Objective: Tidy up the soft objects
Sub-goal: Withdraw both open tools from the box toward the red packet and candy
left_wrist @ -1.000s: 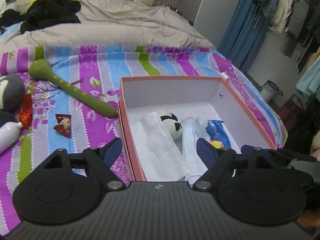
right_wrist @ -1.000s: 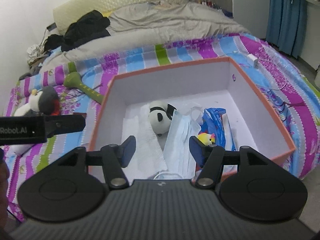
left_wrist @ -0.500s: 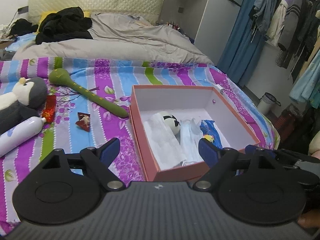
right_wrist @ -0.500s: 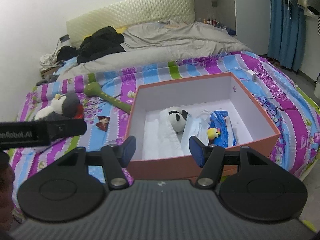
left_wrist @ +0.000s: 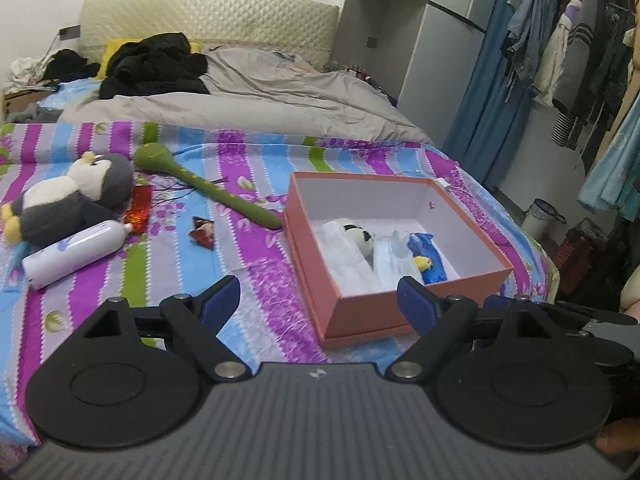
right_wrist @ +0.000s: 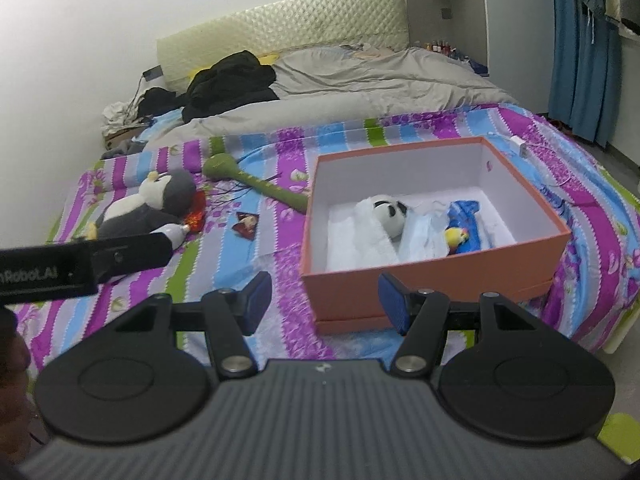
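Penguin plush [left_wrist: 68,196] lay outside box [left_wrist: 356,312]; both grippers, left [left_wrist: 318,300] & right [right_wrist: 324,300], had pulled back, spread, empty — next pick pending.

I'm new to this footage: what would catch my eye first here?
The open orange box on the striped bedspread, holding a small panda toy and a blue bag. Left of it lie a plush penguin and a long green toy. Both grippers hang open, empty.
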`<state>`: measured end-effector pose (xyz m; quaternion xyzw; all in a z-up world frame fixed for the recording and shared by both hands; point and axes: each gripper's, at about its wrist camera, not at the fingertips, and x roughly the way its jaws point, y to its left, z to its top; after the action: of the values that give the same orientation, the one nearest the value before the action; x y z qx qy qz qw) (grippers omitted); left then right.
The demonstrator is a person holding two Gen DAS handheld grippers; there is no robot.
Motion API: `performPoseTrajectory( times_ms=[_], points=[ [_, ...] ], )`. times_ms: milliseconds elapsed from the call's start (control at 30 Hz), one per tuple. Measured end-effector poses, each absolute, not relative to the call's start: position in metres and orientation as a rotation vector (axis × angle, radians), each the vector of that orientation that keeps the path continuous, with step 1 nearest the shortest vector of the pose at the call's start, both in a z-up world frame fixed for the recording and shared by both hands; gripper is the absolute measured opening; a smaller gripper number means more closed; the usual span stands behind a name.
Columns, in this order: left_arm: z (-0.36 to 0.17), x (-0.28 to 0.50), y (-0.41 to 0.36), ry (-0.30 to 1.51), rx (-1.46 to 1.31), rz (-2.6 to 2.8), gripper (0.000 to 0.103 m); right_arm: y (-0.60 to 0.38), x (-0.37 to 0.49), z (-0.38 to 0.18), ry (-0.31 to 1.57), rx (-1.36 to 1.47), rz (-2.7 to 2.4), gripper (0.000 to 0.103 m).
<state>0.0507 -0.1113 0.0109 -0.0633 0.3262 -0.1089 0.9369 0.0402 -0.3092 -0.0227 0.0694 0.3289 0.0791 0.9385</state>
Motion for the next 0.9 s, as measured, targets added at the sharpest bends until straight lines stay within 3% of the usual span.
performPoseTrajectory(
  times_ms=[900],
  points=[
    [-0.005,-0.02,-0.017,0.67,-0.205,0.018,0.091,-0.223,0.021,-0.035,0.709,0.066,0.388,0.061]
  ],
)
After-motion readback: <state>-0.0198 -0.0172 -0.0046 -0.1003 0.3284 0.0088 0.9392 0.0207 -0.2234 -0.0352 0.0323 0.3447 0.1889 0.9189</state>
